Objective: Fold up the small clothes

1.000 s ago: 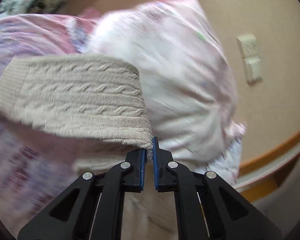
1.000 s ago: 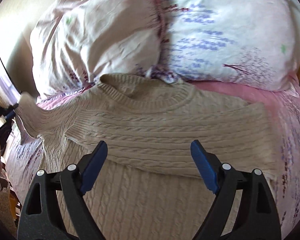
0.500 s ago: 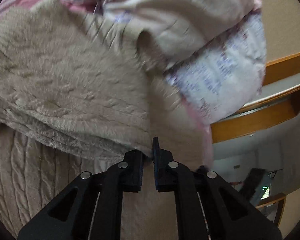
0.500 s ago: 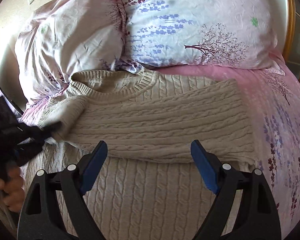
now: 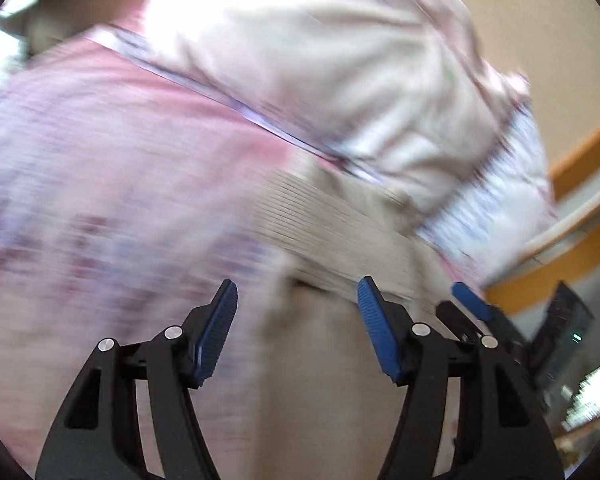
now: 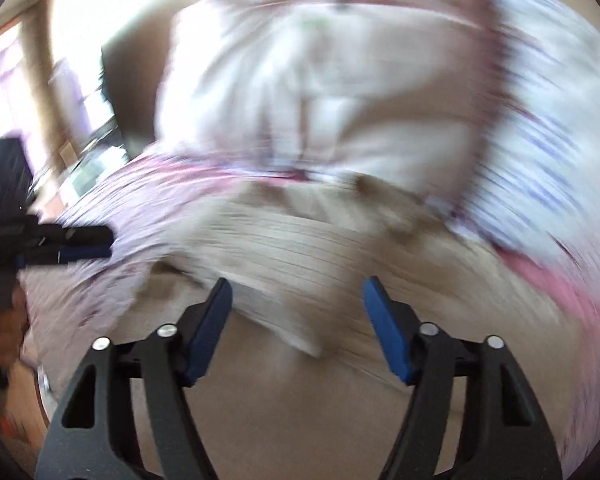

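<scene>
Sweater: a beige cable-knit sweater [image 6: 300, 248] lies on the bed, its neck toward the pillows [image 6: 320, 72] at the far end; both views are badly blurred.
Done so far: one sleeve looks laid across the chest, with a folded edge [image 6: 260, 304] crossing the near part of the body. I judge the sleeve folds about finished.
Left to do: the body looks unfolded lengthwise, so the hem-to-neck fold and any tidying remain.
Left hand-held gripper [image 5: 296, 320]: jaws apart, having just opened, with nothing between the pads; it hangs over the sweater's left edge, above the pink sheet [image 5: 112, 148].
Right hand-held gripper [image 6: 296, 320]: jaws apart, having just narrowed somewhat, nothing pinched; it hovers above the folded edge.
Other gripper seen: from the right view the left one shows at the left edge, with the person's hand [image 6: 0, 336] on its handle.
Containers: none visible, no basket or drawer.
Bed frame: an orange wooden rail [image 5: 580, 160] at the far right.
</scene>
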Motion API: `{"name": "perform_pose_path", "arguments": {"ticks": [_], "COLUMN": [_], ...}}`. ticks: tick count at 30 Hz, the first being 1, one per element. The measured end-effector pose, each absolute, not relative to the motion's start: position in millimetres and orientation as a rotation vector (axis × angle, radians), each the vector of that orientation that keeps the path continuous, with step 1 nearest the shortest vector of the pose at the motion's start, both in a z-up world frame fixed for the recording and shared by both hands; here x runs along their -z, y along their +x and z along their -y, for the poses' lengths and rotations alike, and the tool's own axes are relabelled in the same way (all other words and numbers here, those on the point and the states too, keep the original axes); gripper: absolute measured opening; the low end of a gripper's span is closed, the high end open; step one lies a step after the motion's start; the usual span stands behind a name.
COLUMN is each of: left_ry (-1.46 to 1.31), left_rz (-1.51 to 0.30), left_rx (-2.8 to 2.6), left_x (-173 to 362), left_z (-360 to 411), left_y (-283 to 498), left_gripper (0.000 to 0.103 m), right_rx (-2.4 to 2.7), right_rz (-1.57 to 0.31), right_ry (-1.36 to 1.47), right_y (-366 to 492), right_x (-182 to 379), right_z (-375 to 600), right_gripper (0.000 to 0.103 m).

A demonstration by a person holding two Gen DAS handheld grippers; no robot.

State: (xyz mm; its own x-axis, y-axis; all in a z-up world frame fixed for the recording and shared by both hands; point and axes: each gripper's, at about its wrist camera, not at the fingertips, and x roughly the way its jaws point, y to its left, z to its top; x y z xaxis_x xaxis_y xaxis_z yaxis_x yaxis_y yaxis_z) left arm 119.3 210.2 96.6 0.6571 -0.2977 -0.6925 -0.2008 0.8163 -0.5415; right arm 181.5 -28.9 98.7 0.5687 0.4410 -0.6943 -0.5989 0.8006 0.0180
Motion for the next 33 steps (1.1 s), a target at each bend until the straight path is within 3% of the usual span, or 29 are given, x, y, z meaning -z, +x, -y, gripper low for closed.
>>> {"name": "perform_pose_path", "arguments": {"ticks": [4,13,14,15,17,24,29,33], "left_ry": [-0.619,-0.642,-0.641,-0.640,-0.631,-0.599,-0.593,-0.548], "left_rz": [-0.820,-0.855,-0.858,-0.862,-0.876,-0.907,-0.930,-0.924], "left_rx": [-0.080,-0.063,-0.058,-0.052,-0.036,-0.006,0.012,0.047], "left_x": [-101,-86,-85,-84,-80,-76,-74,-81], "left_z": [-246,-276,-275,-273,-270,-256,-241,-227], "left_y": [97,83,84,86,89,99,108,110], "left_gripper": [0.063,0.063,0.063,0.063,0.063,0.063,0.063,0.063], "right_rx": [-0.692,-0.621,-0.587,-0.573,-0.590,-0.651,-0.665,-0.619], "right_rz": [-0.749,-0.801,-0.797,-0.797,-0.813,-0.819,-0.871,-0.807], "right_ry": [-0.350,-0.512,-0.524,-0.511,-0.405,-0.022,0.050,0.179], "right_y": [189,205,207,211,217,234,243,245], "right_x": [-84,-41,-37,-34,-42,-80,-72,-86], "right_z": [-51,-124,-124,-121,-105,-40,-30,9], "right_gripper": [0.052,0.051,0.045,0.024,0.014,0.007,0.007,0.007]}}
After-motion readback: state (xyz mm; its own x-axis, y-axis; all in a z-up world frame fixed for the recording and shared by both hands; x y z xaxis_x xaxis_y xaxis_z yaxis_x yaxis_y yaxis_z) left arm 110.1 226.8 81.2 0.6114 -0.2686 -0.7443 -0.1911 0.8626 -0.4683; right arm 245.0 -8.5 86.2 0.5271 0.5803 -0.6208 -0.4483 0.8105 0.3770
